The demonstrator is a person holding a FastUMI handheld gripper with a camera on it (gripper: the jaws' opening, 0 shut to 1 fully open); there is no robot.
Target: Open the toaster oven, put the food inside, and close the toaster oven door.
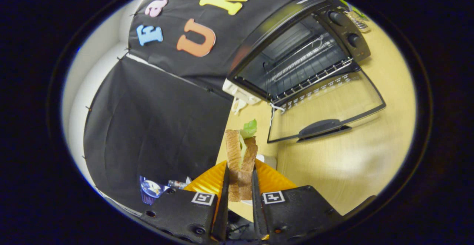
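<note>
The tool (240, 180) is closed on a sandwich (241, 156), both fingers pressing its bread slices, with a green lettuce leaf sticking out of the far end. The sandwich is held above the wooden tabletop (351, 163). Far and to the right stands the toaster oven (296, 52), its glass door (326, 108) folded down flat and a wire rack (311, 74) visible inside. Two knobs (344, 28) sit on its right panel; their markings are too small to read. A small white object beside the sandwich is mostly hidden.
</note>
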